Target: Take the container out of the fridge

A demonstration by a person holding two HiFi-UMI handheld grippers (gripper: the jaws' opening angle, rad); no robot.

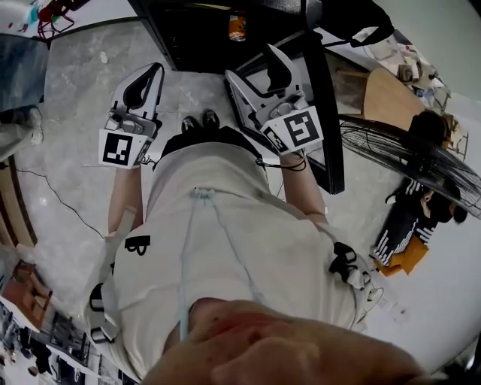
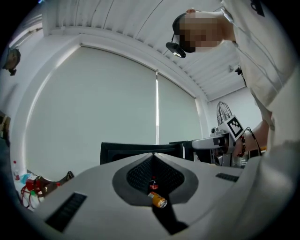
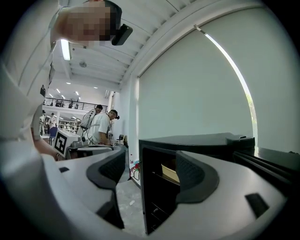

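Note:
The black fridge (image 1: 197,34) stands open on the floor ahead of me, its door (image 1: 325,105) swung out to the right. A tan container (image 3: 169,172) lies on a shelf inside. My right gripper (image 1: 252,62) is open just in front of the opening, and the fridge edge (image 3: 145,187) shows between its jaws (image 3: 150,178). To the left, my left gripper (image 1: 152,71) is shut on nothing, held over the floor. Through the hole between its pads (image 2: 153,157) I see an orange can (image 2: 158,200) and a dark bottle (image 2: 153,184). The can (image 1: 237,26) also shows inside the fridge.
A wire fan (image 1: 409,147) and dark clothing (image 1: 406,222) lie at the right beyond the door. Red cables (image 1: 52,15) sit at the far left. Two other people (image 3: 98,124) stand at a table in the background. Pale floor (image 1: 83,98) spreads on the left.

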